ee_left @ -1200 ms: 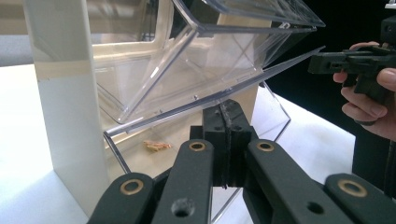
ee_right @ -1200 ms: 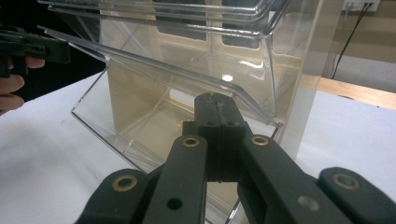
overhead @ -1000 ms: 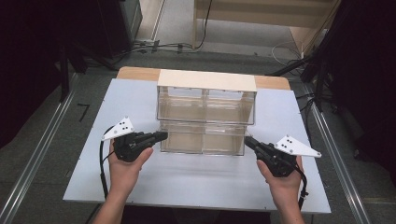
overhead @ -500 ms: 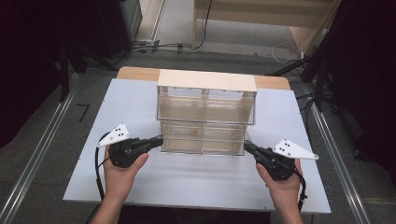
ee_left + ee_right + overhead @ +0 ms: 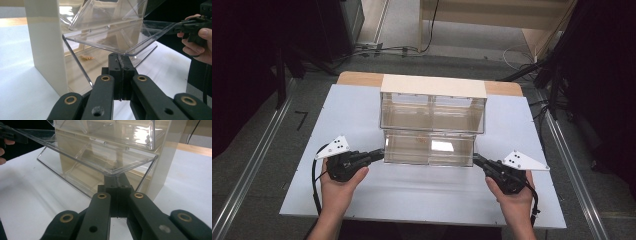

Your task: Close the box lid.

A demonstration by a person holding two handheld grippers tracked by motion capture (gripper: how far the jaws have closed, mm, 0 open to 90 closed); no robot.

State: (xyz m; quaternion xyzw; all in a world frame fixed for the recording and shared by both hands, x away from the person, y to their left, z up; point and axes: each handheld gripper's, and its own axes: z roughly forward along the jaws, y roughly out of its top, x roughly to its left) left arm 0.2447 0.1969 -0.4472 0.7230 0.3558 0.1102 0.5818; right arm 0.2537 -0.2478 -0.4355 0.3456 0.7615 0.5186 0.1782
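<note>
Standing at the middle rear of the white bench [image 5: 362,195] is a cabinet [image 5: 433,86] with cream top and side walls and clear bins; a wooden strip shows behind it; grey floor, metal rails and cables surround the bench; nothing lies between the hands and the cabinet front.

The lower bin [image 5: 429,148] is clear plastic, tilted out at its top so the lip projects forward of the upper bin [image 5: 433,113]; a small tan item [image 5: 86,57] lies on the floor of the lower recess, its nature not discernible.

The left tool [image 5: 377,154] has its jaws closed flat together at the left corner of the bin's lip; in the left gripper view the jaws meet just under the rim, and whether they pinch the plastic cannot be told. The right tool [image 5: 478,161] is likewise closed at the right corner, jaws pressed together beneath the rim.

Open bench lies in front and to both sides; the near edge runs close to the wrists; both bench sides drop to the floor.
</note>
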